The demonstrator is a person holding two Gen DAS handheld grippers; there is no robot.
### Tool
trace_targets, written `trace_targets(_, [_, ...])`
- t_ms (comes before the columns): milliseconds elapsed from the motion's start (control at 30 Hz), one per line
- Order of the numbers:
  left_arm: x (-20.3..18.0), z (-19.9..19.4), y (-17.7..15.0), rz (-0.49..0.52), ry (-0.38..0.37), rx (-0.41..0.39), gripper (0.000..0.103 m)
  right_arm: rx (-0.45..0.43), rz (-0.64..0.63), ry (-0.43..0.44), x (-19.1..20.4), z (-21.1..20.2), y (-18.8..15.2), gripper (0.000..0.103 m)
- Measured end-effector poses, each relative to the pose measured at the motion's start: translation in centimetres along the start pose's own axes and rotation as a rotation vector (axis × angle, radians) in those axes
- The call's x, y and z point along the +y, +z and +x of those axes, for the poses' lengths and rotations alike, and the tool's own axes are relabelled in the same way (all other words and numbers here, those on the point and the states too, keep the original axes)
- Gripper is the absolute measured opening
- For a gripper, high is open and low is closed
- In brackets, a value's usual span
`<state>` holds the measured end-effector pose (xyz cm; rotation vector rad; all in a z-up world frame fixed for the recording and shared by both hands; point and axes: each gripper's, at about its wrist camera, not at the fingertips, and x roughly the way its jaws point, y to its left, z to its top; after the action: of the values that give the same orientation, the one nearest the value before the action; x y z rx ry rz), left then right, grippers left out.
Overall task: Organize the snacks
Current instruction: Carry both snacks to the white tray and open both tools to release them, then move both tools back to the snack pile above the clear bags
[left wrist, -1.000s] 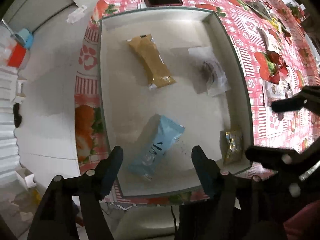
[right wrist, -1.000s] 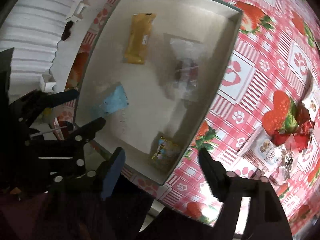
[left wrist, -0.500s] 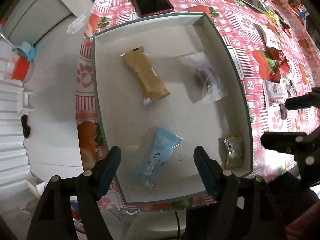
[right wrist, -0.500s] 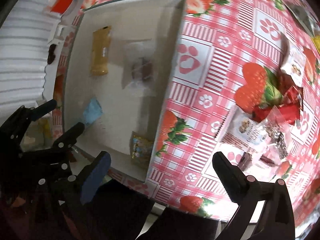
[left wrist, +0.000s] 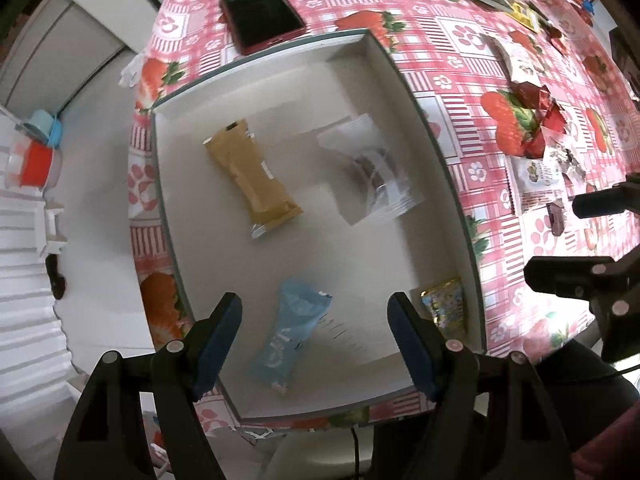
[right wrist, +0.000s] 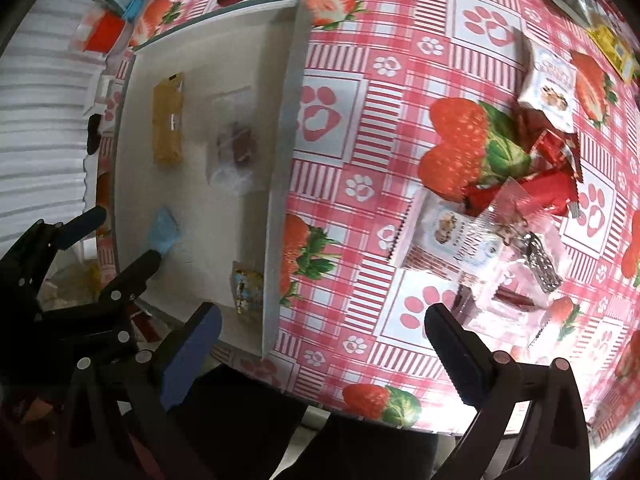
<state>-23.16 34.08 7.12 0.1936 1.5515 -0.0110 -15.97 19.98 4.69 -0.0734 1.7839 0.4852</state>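
Right claw (right wrist: 320, 344) now off tray (right wrist: 280, 184)

Your table (right wrist: 400, 80), under a strawberry-and-paw-print cloth, bears a white tray (left wrist: 452, 184), a red-cased phone (left wrist: 262, 14) beyond it, and loose snack packets (right wrist: 500, 220) heaped beside it.

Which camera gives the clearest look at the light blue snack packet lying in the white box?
The left wrist view: the light blue snack packet lies whole and close between the open left gripper's fingers. The right wrist view shows only its upper end, small, behind a left gripper finger.
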Motion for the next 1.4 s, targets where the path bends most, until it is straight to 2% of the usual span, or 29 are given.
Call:
trace_targets(333, [-2.0,-0.1,1.9,0.052,-0.012,0.002,0.078,-0.015,0.068,0.001,-3.2,-0.6,-0.8,0.102])
trace_targets(500, [-4.0,-0.6,3.6,0.088,-0.034,-0.009,0.078,-0.045,0.184,-0.008,-7.0,-0.8,-1.9,0.102])
trace_targets(700, [-7.9,-1.2,5.7,0.145,-0.092,-0.009,0.078,-0.034,0.297,-0.044,-11.7,0.1,-3.5,0.102])
trace_targets(867, [-11.1,-0.6,7.8,0.164,-0.134,0.015,0.078,-0.011,0.384,-0.069,-15.6,0.9,-5.3,0.102])
trace_targets(1000, [-13.3,0.7,9.1,0.187,-0.133,0.043,0.078,-0.013,0.442,-0.072,-18.4,0.8,-7.0,0.102])
trace_targets(1100, [-15.5,1.4,9.3,0.295,-0.086,0.024,0.078,-0.013,0.463,-0.076,-19.8,0.7,-8.1,0.102])
trace_targets(1300, [-20.5,2.3,7.0,0.663,0.019,-0.076,0.078,-0.010,0.458,-0.067,-21.6,0.5,-9.7,0.102])
trace_targets(1400, [-21.5,2.7,6.7,0.734,0.025,-0.108,0.081,-0.009,0.441,-0.062,-21.8,0.9,-10.9,0.102])
